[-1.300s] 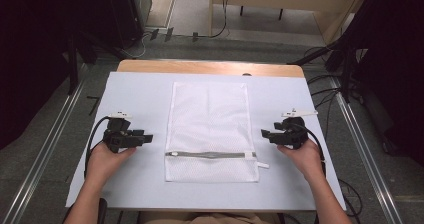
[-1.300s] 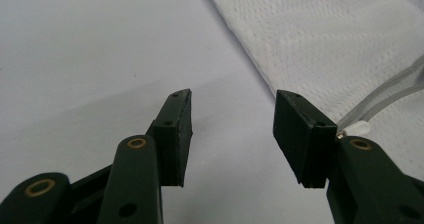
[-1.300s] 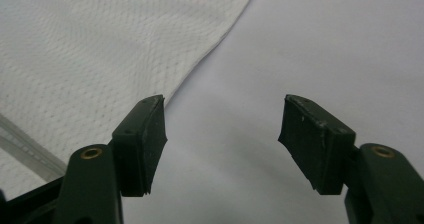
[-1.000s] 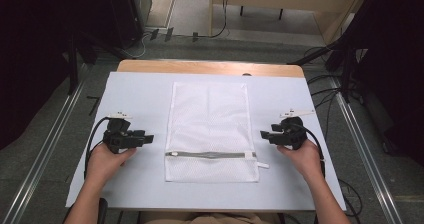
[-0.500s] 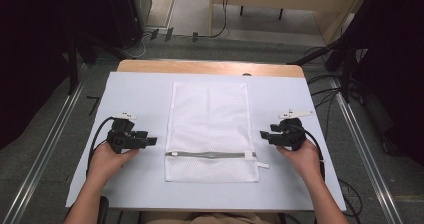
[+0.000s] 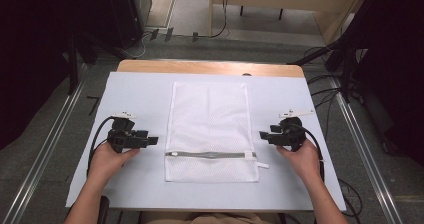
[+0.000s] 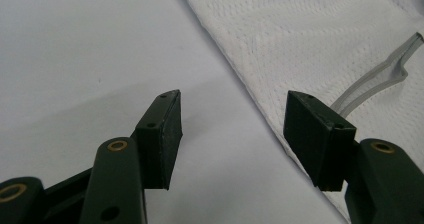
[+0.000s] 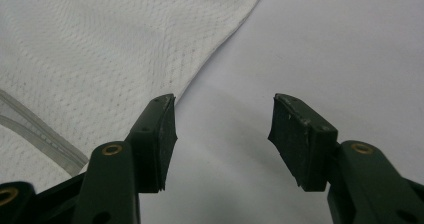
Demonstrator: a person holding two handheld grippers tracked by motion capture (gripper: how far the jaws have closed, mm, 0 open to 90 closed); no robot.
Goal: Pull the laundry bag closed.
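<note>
A white mesh laundry bag (image 6: 210, 129) lies flat in the middle of the surface (image 6: 135, 89), its long sides running from the near edge toward the far edge, with a grey zipper (image 6: 210, 155) crossing it close to its near end. The left hand-held gripper (image 6: 152, 140) rests over the surface just beside the bag's left side, level with the zipper, pointing toward the bag; its jaws have just been opening and stand wide apart with nothing between them but the bare surface and the bag's hem below. In the left gripper view the bag's edge (image 7: 260, 99) runs under the right jaw. The right hand-held gripper (image 6: 263, 134) sits just beside the bag's right side, also pointing inward, jaws spread wide and empty after opening a little further. In the right gripper view the bag's side (image 8: 100, 49) lies under the left jaw. Neither hand-held gripper grips the bag.
</note>
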